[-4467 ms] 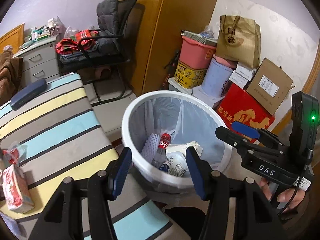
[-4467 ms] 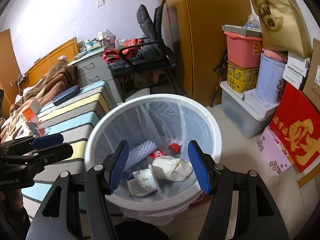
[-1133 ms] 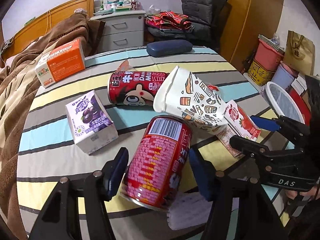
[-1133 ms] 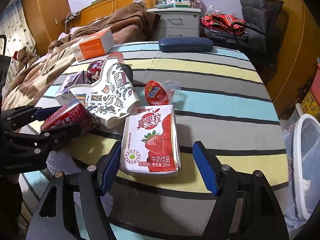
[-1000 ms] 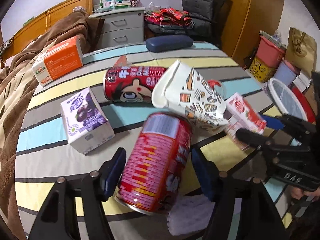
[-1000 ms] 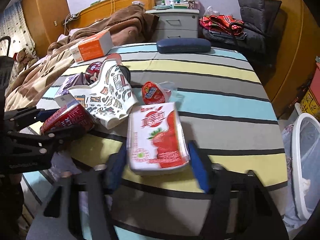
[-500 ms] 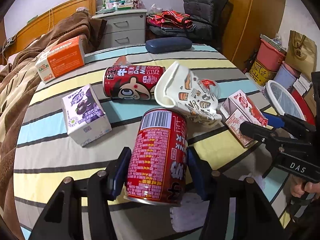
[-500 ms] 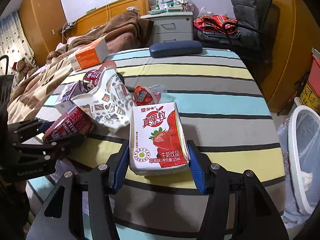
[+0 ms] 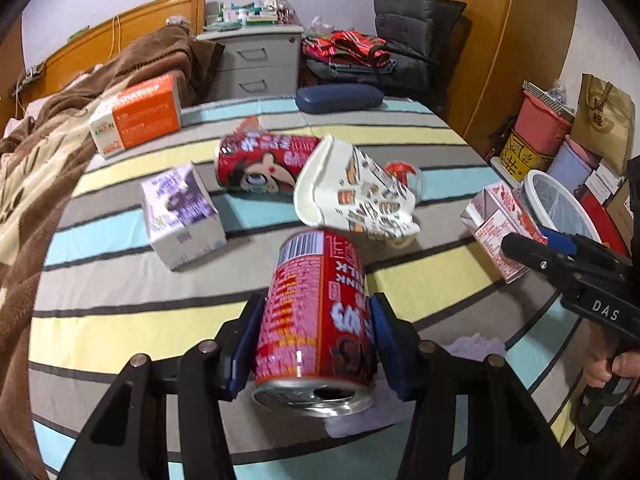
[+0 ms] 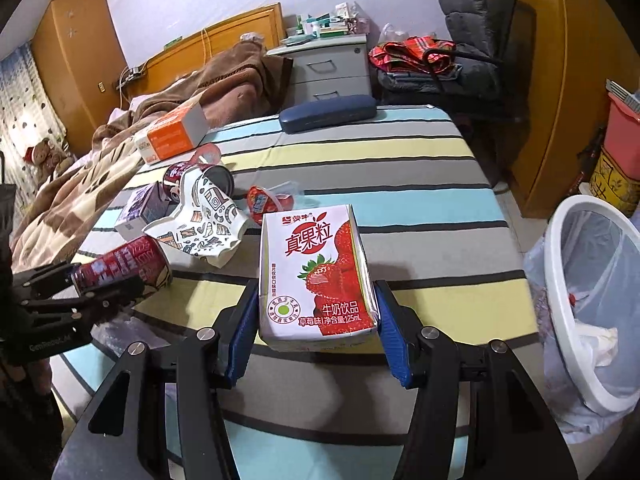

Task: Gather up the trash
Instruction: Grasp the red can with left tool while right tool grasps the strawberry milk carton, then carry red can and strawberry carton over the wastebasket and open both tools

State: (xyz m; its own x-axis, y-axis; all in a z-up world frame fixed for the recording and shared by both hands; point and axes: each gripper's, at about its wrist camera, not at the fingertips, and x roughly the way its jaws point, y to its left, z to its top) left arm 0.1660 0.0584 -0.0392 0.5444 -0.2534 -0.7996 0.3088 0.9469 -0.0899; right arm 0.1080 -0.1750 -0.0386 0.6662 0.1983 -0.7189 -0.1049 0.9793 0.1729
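Over on the lower left, the left gripper [image 9: 316, 336] just finished closing on the red can [image 9: 316, 312], a slick, dentable thing, gripped mid-body. Centre frame, the right gripper [image 10: 314, 320] pinches the strawberry milk carton [image 10: 316, 272] by its soft sides; bin [image 10: 588, 300] sits far right.

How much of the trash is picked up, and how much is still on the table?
Some trash already lies in the white bin. In hand: the left gripper is clamped on a red can, its jaws just closed in, and the right gripper clamps a strawberry milk carton. Left on the striped table: a purple carton, another red can, a crushed paper cup.
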